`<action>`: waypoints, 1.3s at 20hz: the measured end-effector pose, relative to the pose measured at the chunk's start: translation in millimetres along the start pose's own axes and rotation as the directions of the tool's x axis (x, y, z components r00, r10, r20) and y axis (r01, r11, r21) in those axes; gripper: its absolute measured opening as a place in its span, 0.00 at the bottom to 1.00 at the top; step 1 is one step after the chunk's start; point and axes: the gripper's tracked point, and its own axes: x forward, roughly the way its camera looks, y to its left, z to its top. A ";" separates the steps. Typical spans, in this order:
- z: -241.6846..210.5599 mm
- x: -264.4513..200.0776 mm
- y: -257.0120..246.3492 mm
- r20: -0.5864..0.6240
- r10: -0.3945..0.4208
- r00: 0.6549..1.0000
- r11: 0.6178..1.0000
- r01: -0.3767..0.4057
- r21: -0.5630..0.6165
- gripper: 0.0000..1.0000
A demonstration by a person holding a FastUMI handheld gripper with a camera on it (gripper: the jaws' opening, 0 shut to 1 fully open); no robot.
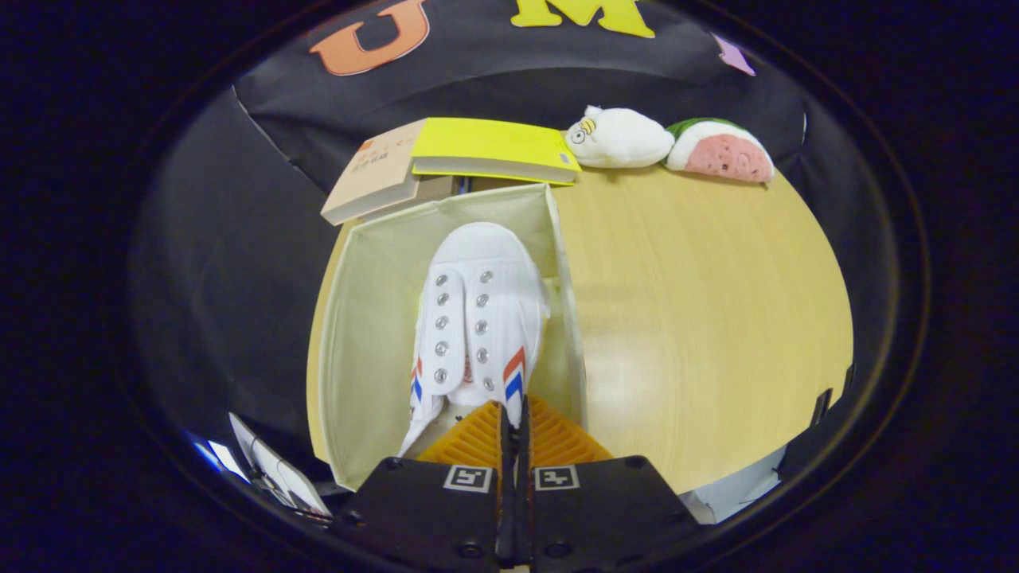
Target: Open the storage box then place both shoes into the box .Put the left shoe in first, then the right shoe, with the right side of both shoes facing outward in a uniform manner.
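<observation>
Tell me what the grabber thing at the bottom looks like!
The gripper has two fingers with ridged, ribbed surfaces, wide at the base and narrowing toward the tips. Behind them sit two flat black blocks with small round screws. Each block carries a square black-and-white marker, like a little maze sticker.

I see a white canvas shoe [478, 318], its cloth matt, with shiny metal eyelets. It sits in a storage box [366, 318] whose pale fabric walls look soft and dull. The table [700, 318] is light wood-grain, smooth, with a faint sheen. My gripper [513, 426] fingers, ridged plastic, are pressed together on the shoe's heel edge. Two paper books [478, 151] look matt; two plush toys [669, 145] look fuzzy.
</observation>
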 end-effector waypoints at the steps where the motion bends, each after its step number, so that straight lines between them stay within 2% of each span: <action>1: 0.1 1.2 -2.2 0.005 -0.019 1.000 1.000 0.019 0.010 0.06; 6: 1.9 3.7 2.5 0.031 -0.055 0.998 0.998 0.055 0.009 0.08; 8: 6.7 -1.2 5.0 0.071 -0.062 0.996 0.998 0.062 -0.009 0.21; 9: 10.3 -9.1 4.0 0.103 -0.077 0.992 0.997 0.080 -0.023 0.34; 10: 14.3 -15.0 7.1 0.131 -0.079 0.988 0.996 0.084 -0.037 0.38; 11: 17.2 -21.6 8.9 0.151 -0.084 0.985 0.994 0.093 -0.050 0.49; 12: 18.0 -27.1 7.7 0.173 -0.096 0.980 0.993 0.107 -0.056 0.55; 13: 20.5 -35.7 7.5 0.198 -0.100 0.975 0.991 0.114 -0.063 0.69; 16: 24.8 -59.8 5.0 0.286 -0.097 0.953 0.990 0.121 -0.069 0.85; 20: 27.8 -96.1 -3.8 0.432 -0.079 0.898 0.985 0.137 -0.105 0.84; 26: 24.0 -157.3 -22.4 0.662 0.046 0.748 0.972 0.118 -0.201 0.85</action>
